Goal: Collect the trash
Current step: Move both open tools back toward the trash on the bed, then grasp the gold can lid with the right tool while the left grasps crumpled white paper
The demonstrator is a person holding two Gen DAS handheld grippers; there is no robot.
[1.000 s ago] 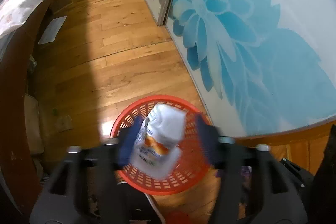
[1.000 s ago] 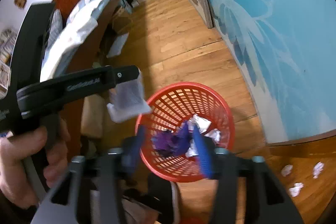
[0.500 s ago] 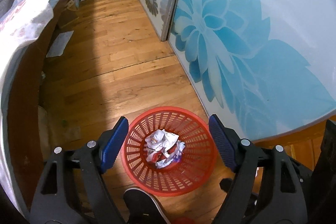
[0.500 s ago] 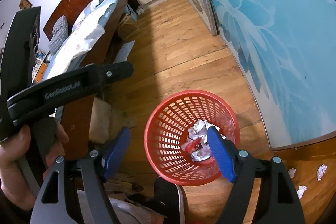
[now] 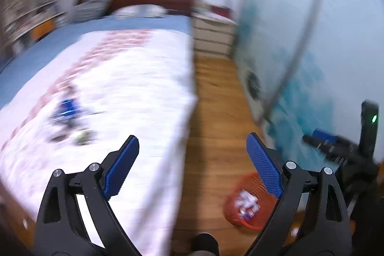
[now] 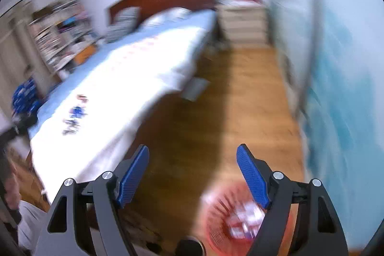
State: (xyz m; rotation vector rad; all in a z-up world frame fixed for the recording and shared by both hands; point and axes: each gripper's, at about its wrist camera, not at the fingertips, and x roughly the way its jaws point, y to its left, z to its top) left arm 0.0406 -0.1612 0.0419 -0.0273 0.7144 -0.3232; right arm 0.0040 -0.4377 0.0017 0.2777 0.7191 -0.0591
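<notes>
The red mesh basket stands on the wood floor with crumpled trash inside; it also shows in the right wrist view, low and blurred. My left gripper is open and empty, raised and facing the bed. My right gripper is open and empty above the floor, left of the basket. Small blurred trash pieces, one blue, lie on the bedspread; they also show in the right wrist view. The right gripper appears at the right edge of the left wrist view.
A bed with a white and blue cover fills the left side. A white drawer unit stands at the far end. A sliding door with a blue flower runs along the right. Shelves line the far left wall.
Both grippers have swung up from looking down into the basket to facing the bed. Earlier, trash fell from both grippers into the basket as the jaws opened.
</notes>
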